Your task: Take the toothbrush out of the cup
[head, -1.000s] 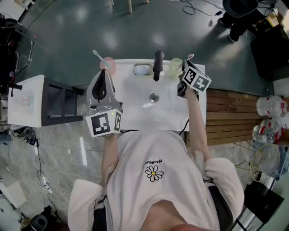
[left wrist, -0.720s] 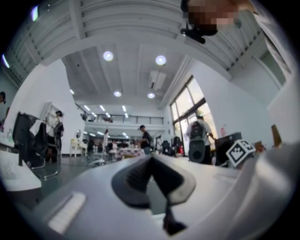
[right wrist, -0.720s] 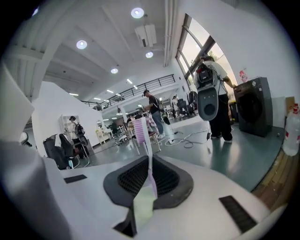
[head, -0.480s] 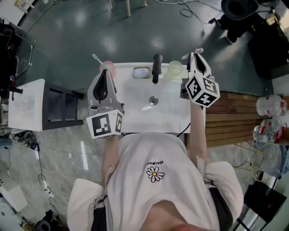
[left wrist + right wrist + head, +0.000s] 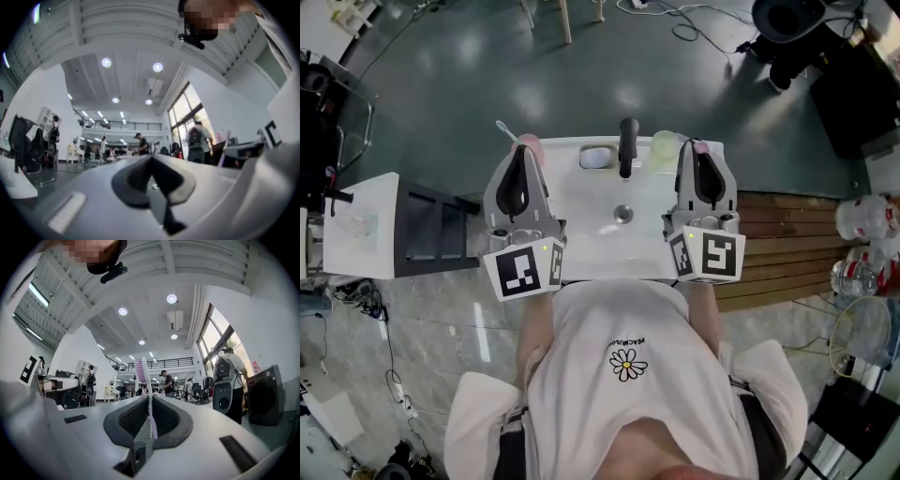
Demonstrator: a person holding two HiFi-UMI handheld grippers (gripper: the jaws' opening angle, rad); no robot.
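My right gripper [image 5: 701, 157] is shut on a pink toothbrush [image 5: 701, 147], whose handle is pinched between the pads, and it is held over the right side of the white sink [image 5: 600, 234]. In the right gripper view the pink toothbrush [image 5: 144, 380] sticks up out of the right gripper [image 5: 151, 414], bristle head on top. A pale green cup [image 5: 664, 145] stands just left of it, next to the black faucet [image 5: 627, 141]. My left gripper [image 5: 520, 157] is shut and holds nothing; the left gripper [image 5: 151, 173] points up at the ceiling. Behind it a pink cup [image 5: 532, 148] holds a teal toothbrush [image 5: 503, 127].
A small grey dish [image 5: 597, 157] lies left of the faucet, and the drain [image 5: 622, 214] sits mid-basin. A dark shelf unit [image 5: 441, 225] with a white top [image 5: 361, 225] stands to the left. Wooden slats [image 5: 778, 244] and clear bottles [image 5: 862, 225] are on the right.
My right gripper has pulled back from the green cup toward the person with the pink toothbrush in it. The left gripper has hardly moved.
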